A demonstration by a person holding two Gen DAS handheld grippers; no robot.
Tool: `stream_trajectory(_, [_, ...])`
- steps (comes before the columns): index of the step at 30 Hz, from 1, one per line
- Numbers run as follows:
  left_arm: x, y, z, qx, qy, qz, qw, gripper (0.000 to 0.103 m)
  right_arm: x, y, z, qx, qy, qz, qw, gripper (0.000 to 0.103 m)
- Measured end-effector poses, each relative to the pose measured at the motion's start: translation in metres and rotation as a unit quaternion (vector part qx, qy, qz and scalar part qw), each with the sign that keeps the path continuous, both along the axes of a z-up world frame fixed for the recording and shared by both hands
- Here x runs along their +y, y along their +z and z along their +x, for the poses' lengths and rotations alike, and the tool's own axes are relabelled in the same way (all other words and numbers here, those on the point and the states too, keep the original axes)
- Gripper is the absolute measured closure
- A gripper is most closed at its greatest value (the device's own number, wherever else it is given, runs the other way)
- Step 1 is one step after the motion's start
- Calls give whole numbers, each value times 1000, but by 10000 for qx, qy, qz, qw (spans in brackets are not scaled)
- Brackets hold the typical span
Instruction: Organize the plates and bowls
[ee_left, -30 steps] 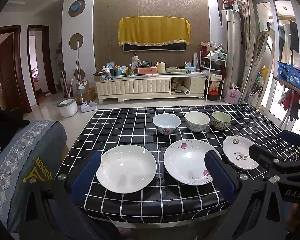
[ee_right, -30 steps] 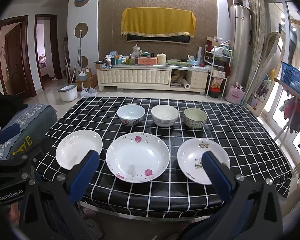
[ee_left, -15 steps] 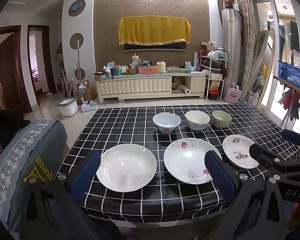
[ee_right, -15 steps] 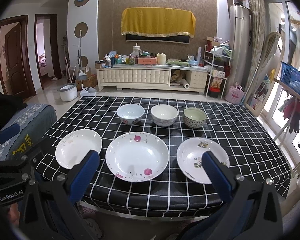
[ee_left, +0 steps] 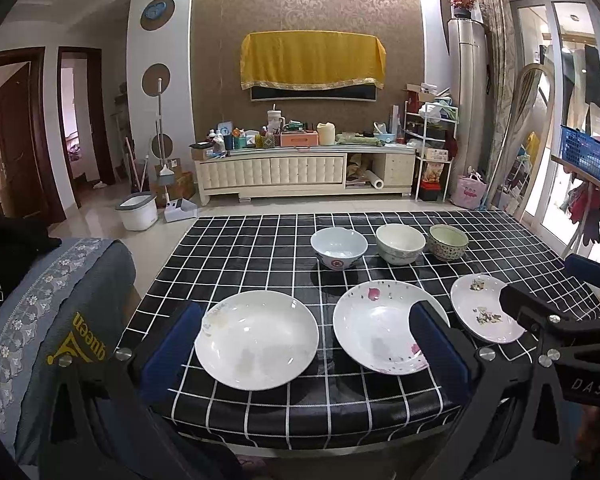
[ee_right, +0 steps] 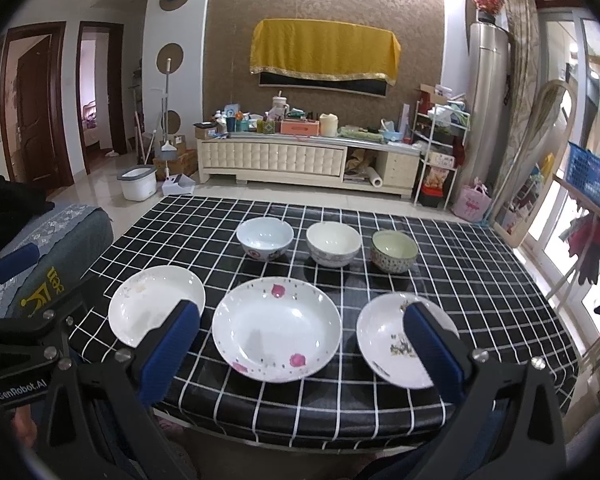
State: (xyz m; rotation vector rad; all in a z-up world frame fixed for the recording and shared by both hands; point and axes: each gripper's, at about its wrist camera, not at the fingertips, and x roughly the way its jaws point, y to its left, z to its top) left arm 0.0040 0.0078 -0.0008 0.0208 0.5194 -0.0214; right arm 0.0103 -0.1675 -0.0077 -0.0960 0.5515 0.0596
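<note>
Three white plates lie in a front row on the black checked table [ee_left: 260,248]: a plain plate [ee_left: 257,338] [ee_right: 150,304] at left, a large pink-flowered plate [ee_left: 376,330] [ee_right: 277,328] in the middle, a small plate [ee_left: 476,306] [ee_right: 388,336] with a dark motif at right. Behind them stand three bowls: a blue-white bowl [ee_left: 339,247] [ee_right: 265,238], a cream bowl [ee_left: 400,243] [ee_right: 333,243] and a patterned green bowl [ee_left: 449,242] [ee_right: 394,251]. My left gripper [ee_left: 304,348] hangs open near the front edge, straddling the plain plate. My right gripper [ee_right: 300,354] is open around the large plate. Neither holds anything.
A grey cloth-covered seat [ee_left: 52,304] sits left of the table [ee_right: 480,292]. Beyond the far edge are tiled floor, a white bucket [ee_left: 137,212] and a cluttered TV cabinet [ee_left: 300,172]. A blue basket [ee_left: 586,152] rests on a rail at right.
Both grippers stay open and have only drifted slightly; the right view has tilted a little. Plates and bowls have not moved.
</note>
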Motion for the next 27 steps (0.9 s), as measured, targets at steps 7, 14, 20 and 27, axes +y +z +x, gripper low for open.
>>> stream_trajectory(7, [18, 8, 18, -60, 188, 65, 9998, 0, 26, 12, 27, -169, 300, -244, 9991, 0])
stream_trajectory(14, [59, 22, 42, -168, 500, -183, 9984, 0, 56, 23, 62, -221, 744, -176, 9968, 0])
stream_trajectory(20, [98, 18, 70, 255, 633, -419, 9968, 0, 82, 4, 99, 240, 1113, -60, 9935, 0])
stream_trajectory(27, [125, -13, 97, 738, 798, -185, 9939, 0, 112, -38, 127, 934, 1447, 238, 9848, 0])
